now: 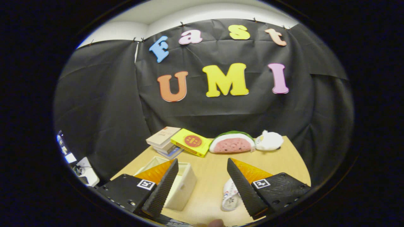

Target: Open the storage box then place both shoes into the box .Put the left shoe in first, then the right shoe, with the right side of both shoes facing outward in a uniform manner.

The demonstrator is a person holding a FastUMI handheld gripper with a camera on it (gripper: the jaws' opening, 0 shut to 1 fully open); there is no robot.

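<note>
My gripper [202, 167] is held above the wooden table [211, 176], its two fingers spread wide apart with nothing between them but bare tabletop. It is released; neither finger presses on anything.

The storage box [181, 186], a pale rectangular container, sits on the table under and just beyond my left finger [162, 189], which overlaps its near side. Part of its upper surface shows beside the finger; I cannot tell whether the lid is on or off.

One shoe [229, 195], white with coloured markings, lies on the table just inside my right finger [244, 189], partly hidden behind it. I cannot tell whether it is the left or the right shoe. It stands apart from the storage box, with open tabletop between the two.

Beyond the fingers, along the far edge of the table, I note a row of items: a stack of books [164, 140], a yellow box [191, 142] leaning against that stack, a watermelon-slice plush [233, 143] beside it, and a white plush toy [270, 141] touching the plush slice's far end.

Off the table beyond my left finger, some pale equipment [85, 171] shows; too small to identify.
</note>
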